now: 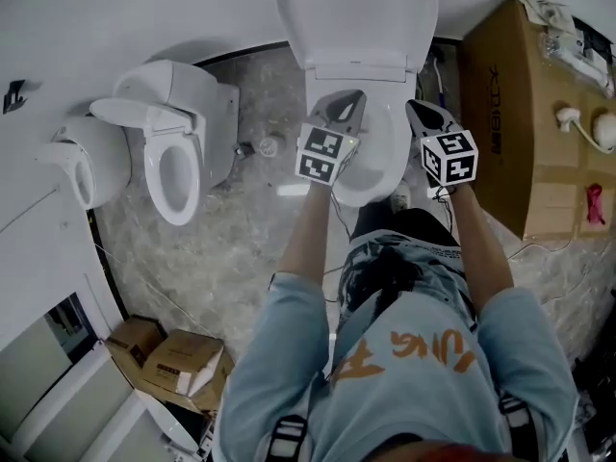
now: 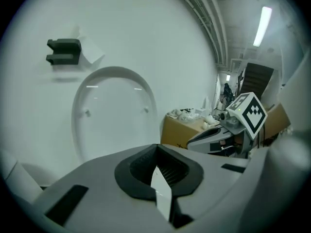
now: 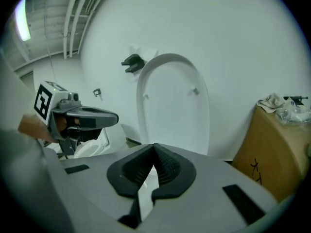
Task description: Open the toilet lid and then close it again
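Observation:
The white toilet lid point(image 1: 356, 12) stands upright against the wall, above the open seat and bowl point(image 1: 377, 166). My left gripper point(image 1: 348, 102) and right gripper point(image 1: 420, 114) hover side by side over the bowl, just short of the lid, each with its marker cube facing up. Both are shut with nothing between the jaws. In the left gripper view the raised lid point(image 2: 114, 113) fills the wall ahead of my left gripper point(image 2: 156, 152), with the right gripper point(image 2: 218, 136) alongside. The right gripper view shows the lid point(image 3: 172, 101) beyond my right gripper point(image 3: 154, 152).
A second toilet point(image 1: 178, 152) with its seat down stands to the left. A large cardboard box point(image 1: 525, 114) with small items on top sits close on the right. Smaller boxes point(image 1: 173, 359) lie on the floor behind me. A black bracket point(image 2: 63, 51) hangs on the wall.

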